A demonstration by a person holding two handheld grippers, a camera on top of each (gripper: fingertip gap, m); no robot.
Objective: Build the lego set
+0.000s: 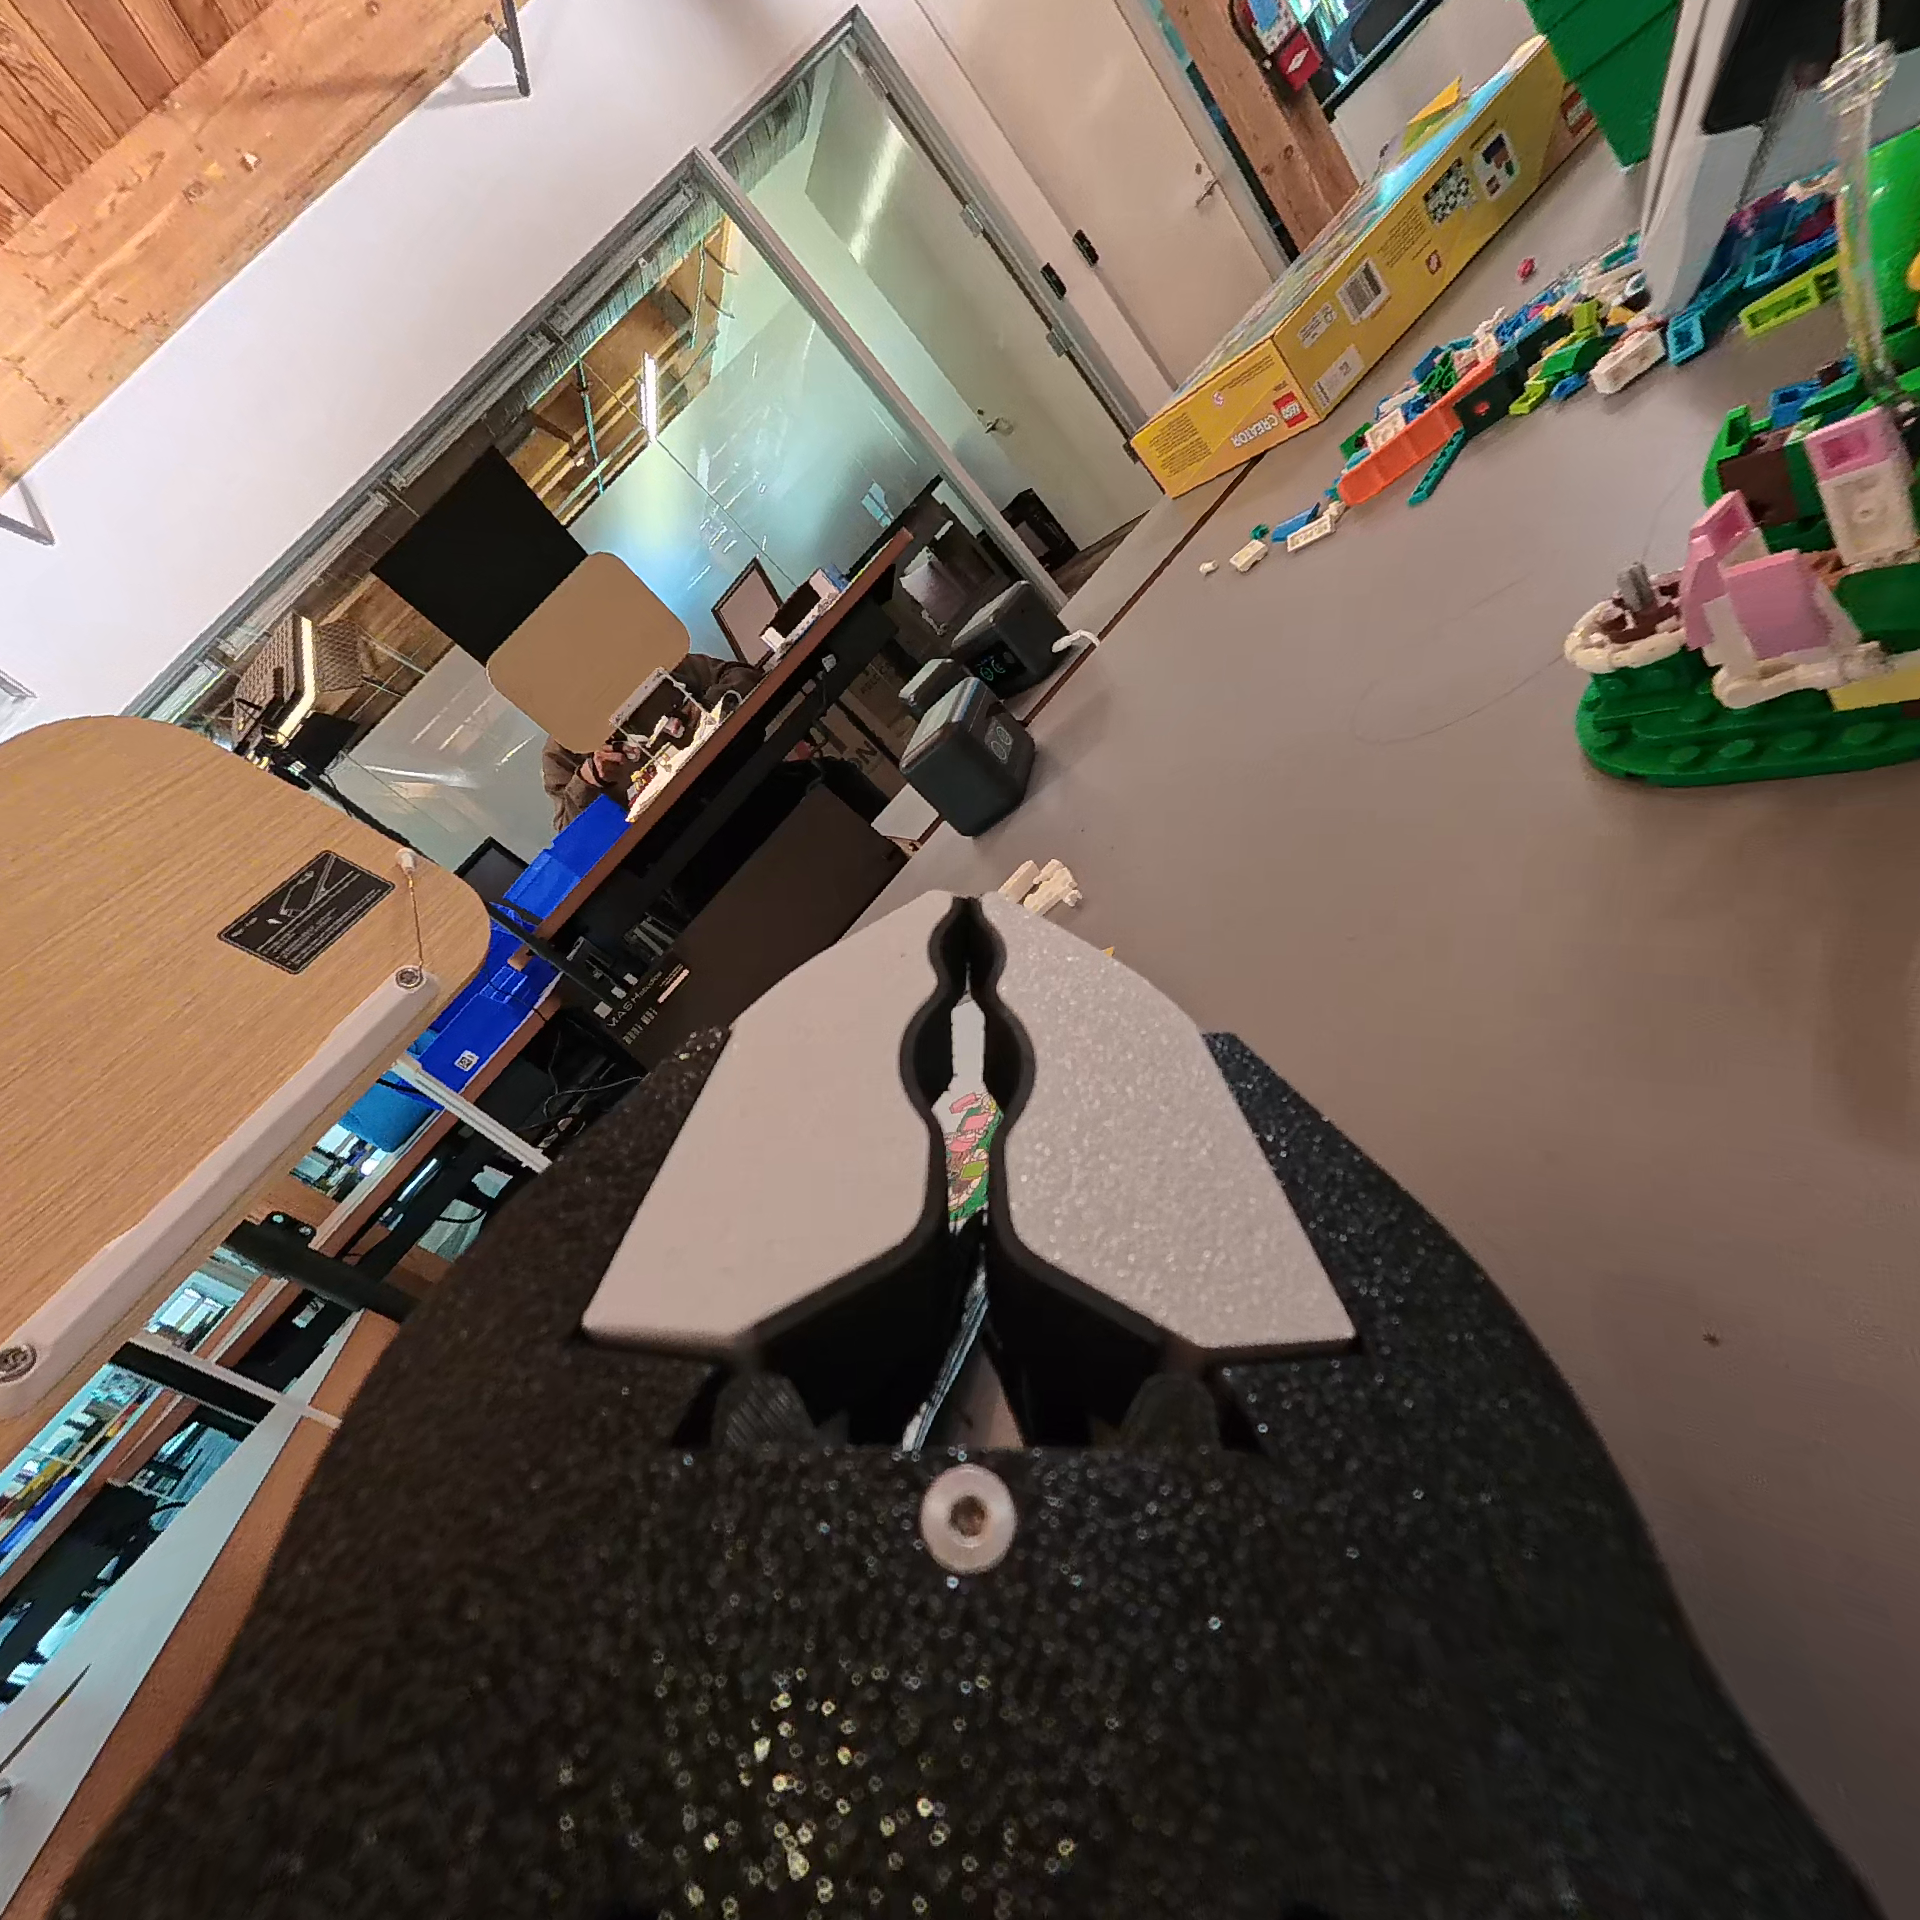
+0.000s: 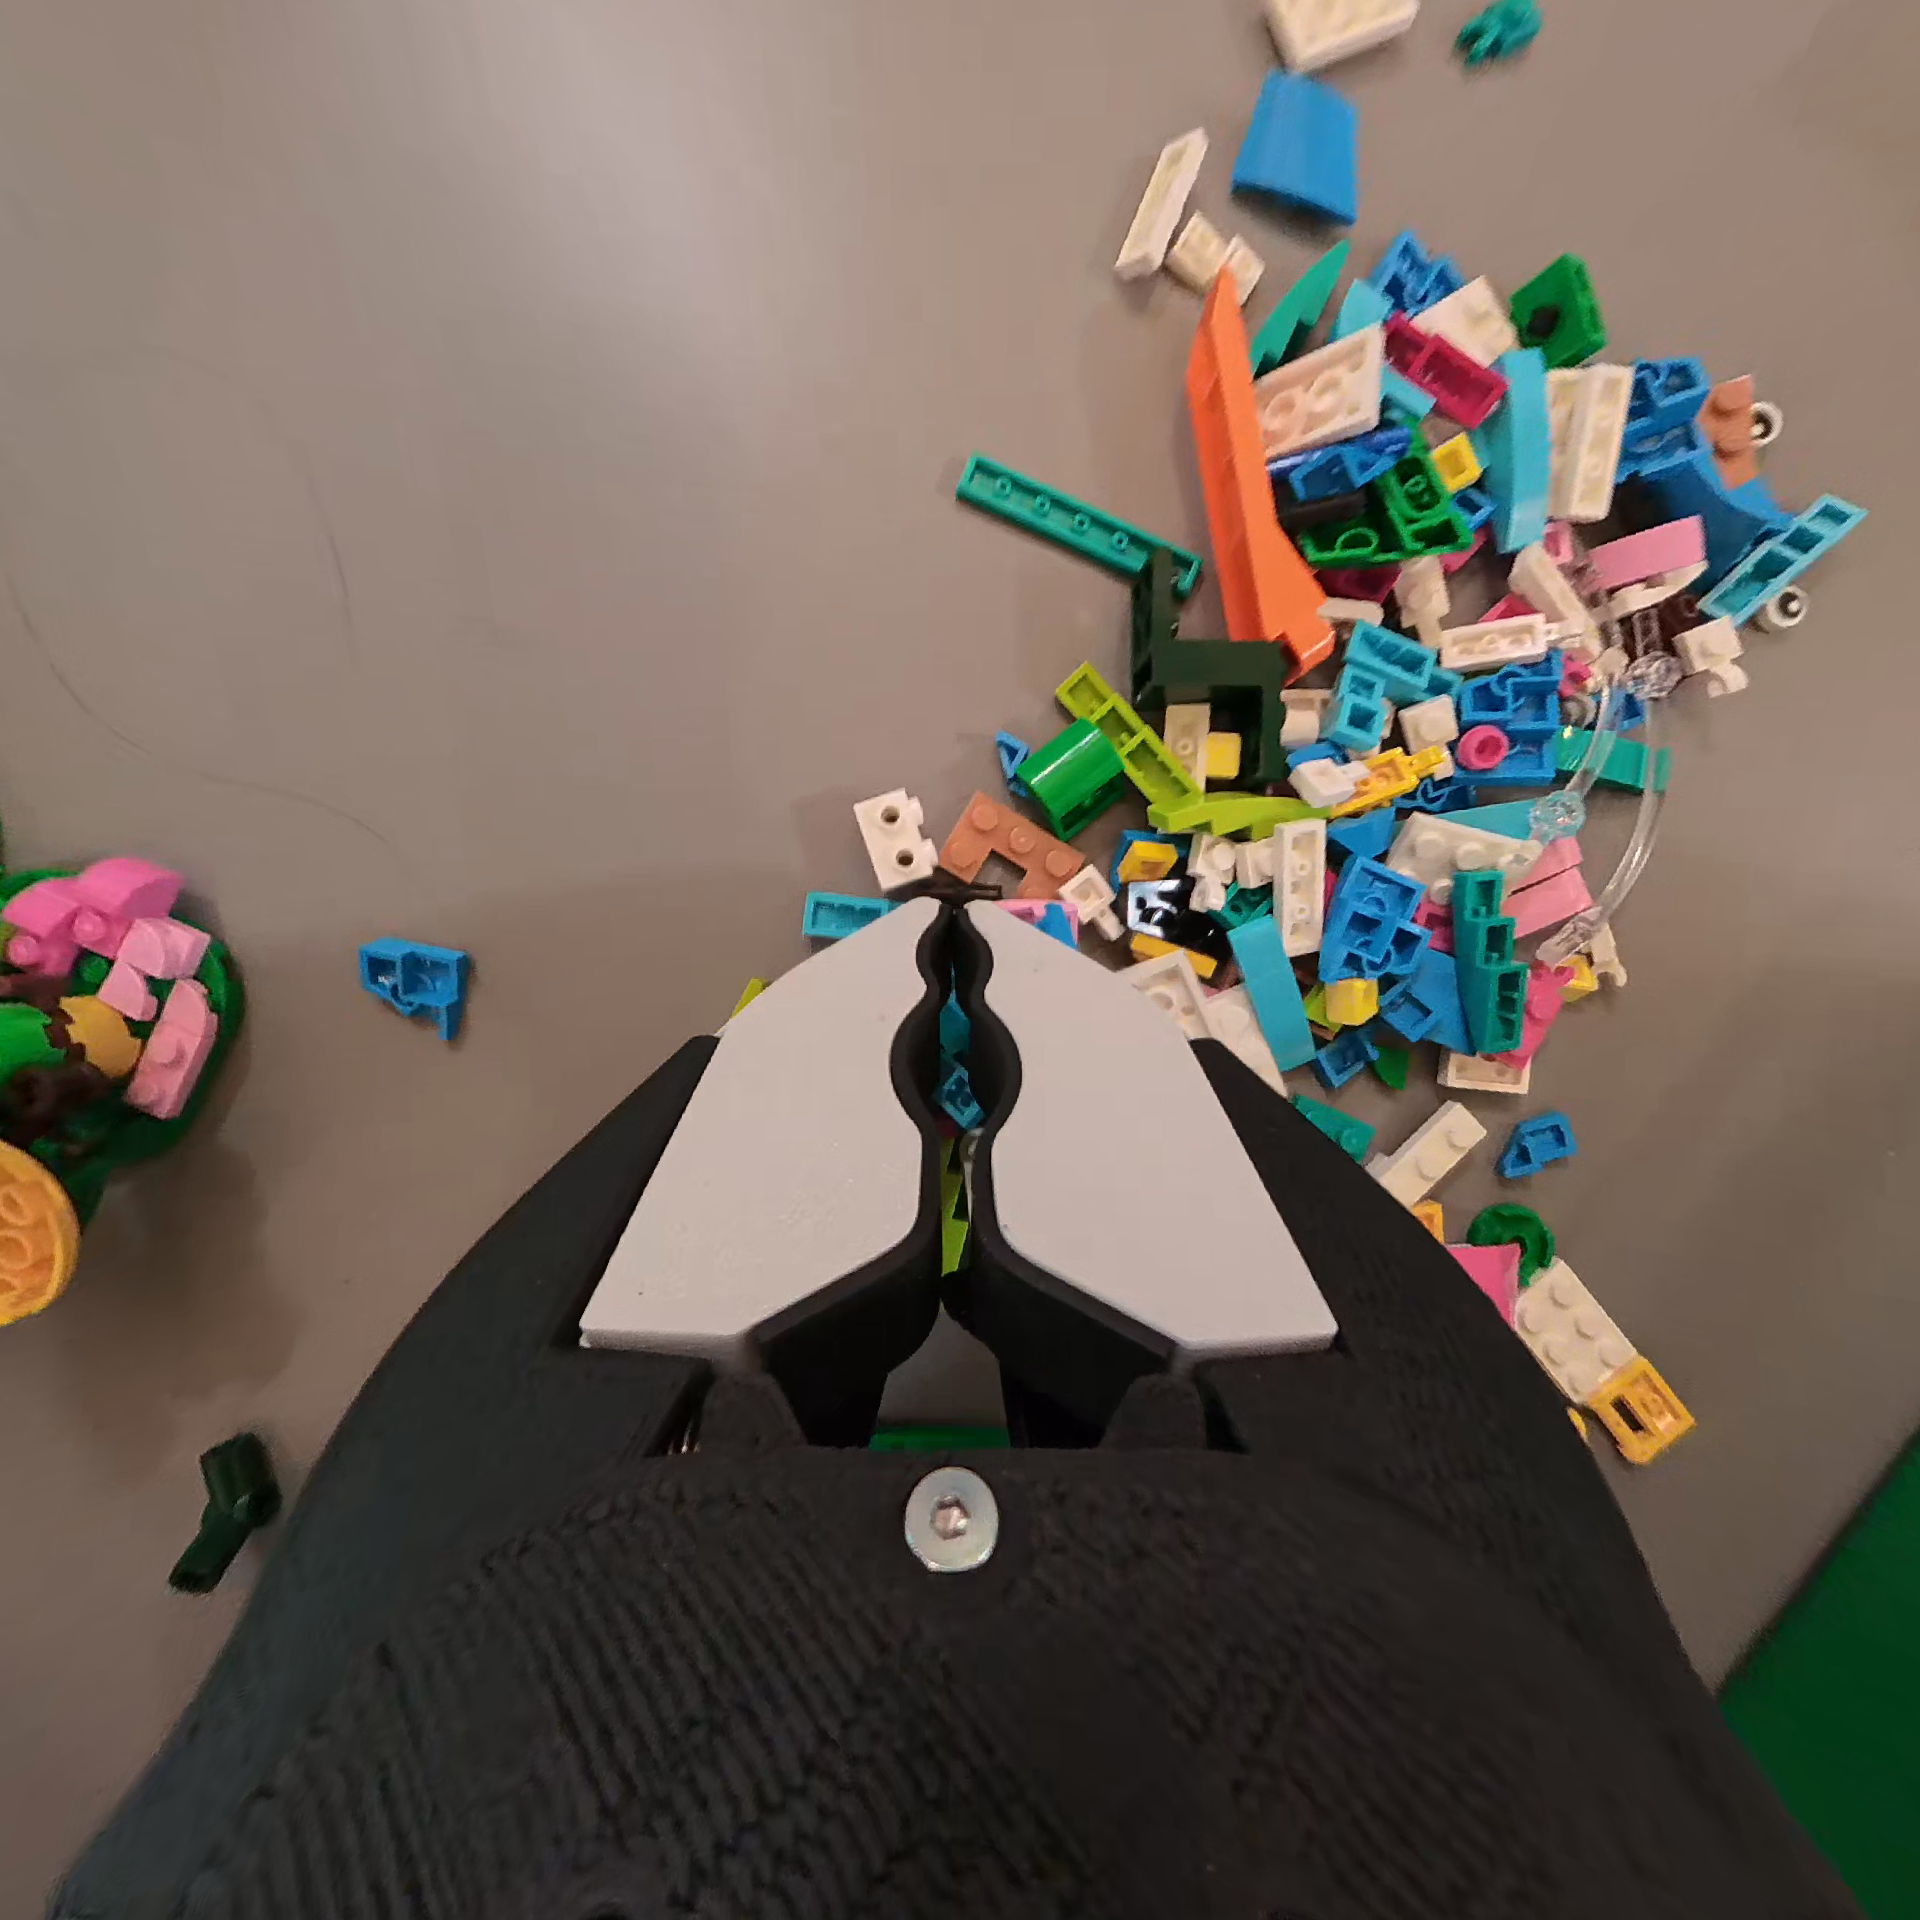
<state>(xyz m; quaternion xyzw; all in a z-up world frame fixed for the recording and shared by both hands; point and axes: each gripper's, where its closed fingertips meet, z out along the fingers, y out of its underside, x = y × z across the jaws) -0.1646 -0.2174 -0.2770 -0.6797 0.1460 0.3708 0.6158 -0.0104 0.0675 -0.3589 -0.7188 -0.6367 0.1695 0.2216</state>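
Observation:
My right gripper (image 2: pixel 958 902) is shut, with a small thin black piece (image 2: pixel 961 889) pinched at its tips, just above the near edge of a pile of loose bricks (image 2: pixel 1403 727). The partly built model (image 2: pixel 104 1018), green with pink blocks and a yellow disc, sits at the left edge. In the left wrist view the model (image 1: pixel 1745 644) stands on a green base to the right. My left gripper (image 1: pixel 968 906) is shut, tilted and low over the grey table (image 1: pixel 1351 1039), well left of the model. A colourful printed patch shows through the gap between its fingers.
A yellow set box (image 1: pixel 1351 301) lies at the back beside the brick pile (image 1: pixel 1507 364). An orange brick separator (image 2: pixel 1242 488) lies in the pile. A lone blue piece (image 2: pixel 416 982) and a dark green piece (image 2: pixel 229 1496) lie apart. A green plate (image 2: pixel 1829 1662) is at bottom right. The tips of one gripper are about 35 centimetres away from the tips of the other. My left tips are about 35 centimetres from the orange brick separator (image 2: pixel 1242 488), my right tips only 9 centimetres.

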